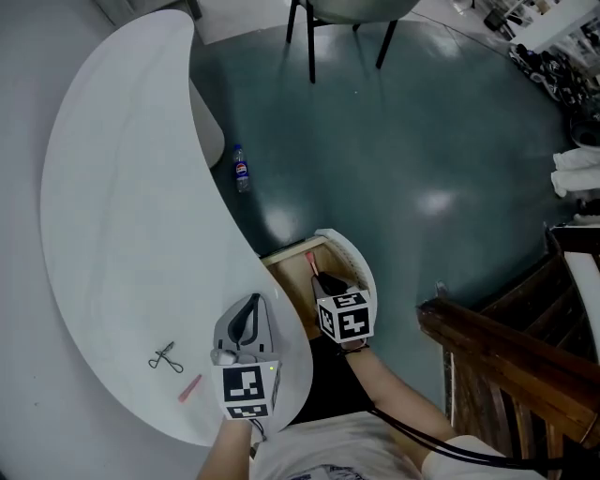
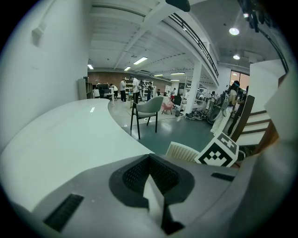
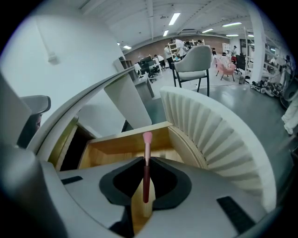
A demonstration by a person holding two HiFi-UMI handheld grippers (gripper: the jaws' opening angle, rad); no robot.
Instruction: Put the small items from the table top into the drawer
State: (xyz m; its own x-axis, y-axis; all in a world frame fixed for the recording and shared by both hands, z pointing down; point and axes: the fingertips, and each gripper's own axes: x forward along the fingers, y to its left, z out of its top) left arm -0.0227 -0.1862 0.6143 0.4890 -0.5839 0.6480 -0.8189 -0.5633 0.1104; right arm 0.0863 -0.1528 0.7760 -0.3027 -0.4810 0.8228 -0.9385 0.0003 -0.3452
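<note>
The open wooden drawer (image 1: 291, 267) with its ribbed white front (image 3: 219, 135) sticks out from under the curved white table (image 1: 122, 216). My right gripper (image 1: 321, 281) hangs over it, shut on a thin dark-red stick with a pink tip (image 3: 146, 172) that points into the drawer (image 3: 116, 146). My left gripper (image 1: 250, 307) is above the table's near edge, shut with nothing in it; its jaws meet in the left gripper view (image 2: 150, 175). On the table to its left lie an eyelash curler (image 1: 166, 357) and a small pink item (image 1: 190, 387).
A plastic bottle (image 1: 241, 170) lies on the dark floor beside the table. A chair (image 1: 347, 23) stands further off. A wooden railing (image 1: 506, 361) runs along the right. The marker cube of my right gripper (image 2: 218, 151) shows in the left gripper view.
</note>
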